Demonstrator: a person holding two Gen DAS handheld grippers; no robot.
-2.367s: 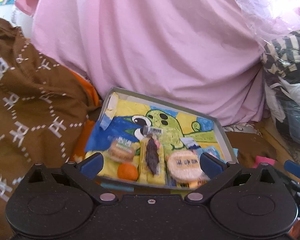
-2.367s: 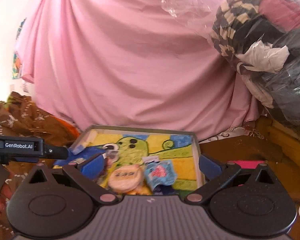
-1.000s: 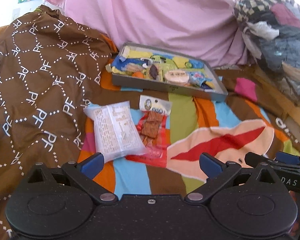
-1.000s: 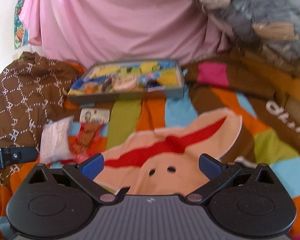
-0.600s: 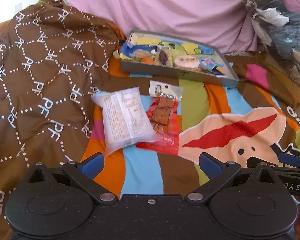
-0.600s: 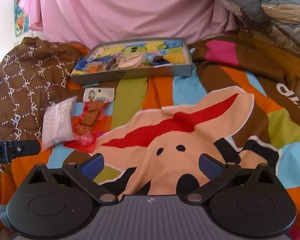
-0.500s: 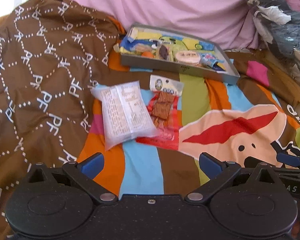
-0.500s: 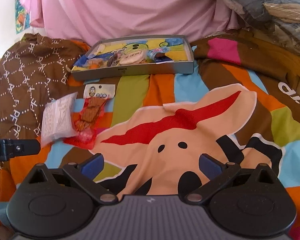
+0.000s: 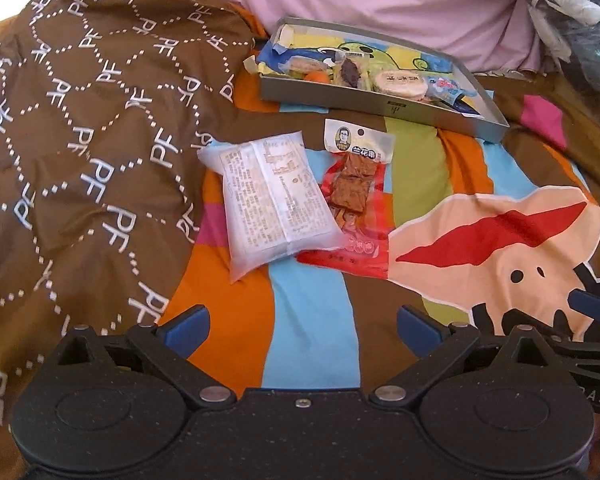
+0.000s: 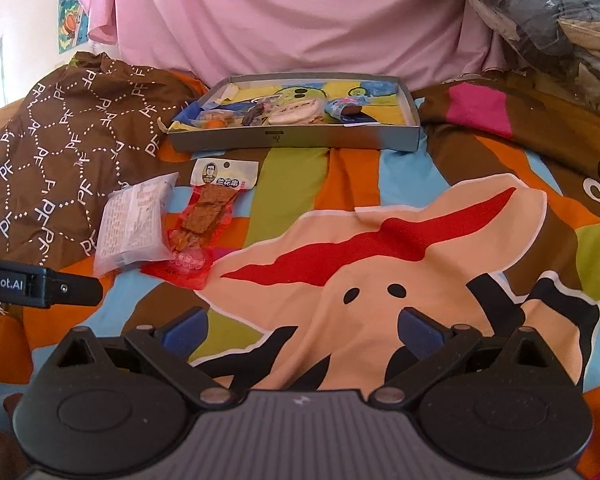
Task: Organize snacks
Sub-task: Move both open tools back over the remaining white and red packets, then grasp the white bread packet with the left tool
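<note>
Two packets waiting outside the tray

Two snacks are lying on the bed cover in front of me: one white packet (image 9: 274, 204) and one red packet (image 9: 354, 196), touching side by side, the white one overlapping the red edge. I am holding the left claw (image 9: 302, 326) spread and empty just before them; the right claw (image 10: 302, 326) is also spread, holding nothing. Both packets look light, soft and slippery, so I am judging a pinch on the sealed edge safest. The grey tray (image 9: 380, 100) behind is already carrying several small snacks.

Glossy plastic snack packets (image 9: 274, 196) lie on a matt cloth blanket (image 9: 312, 332).
</note>
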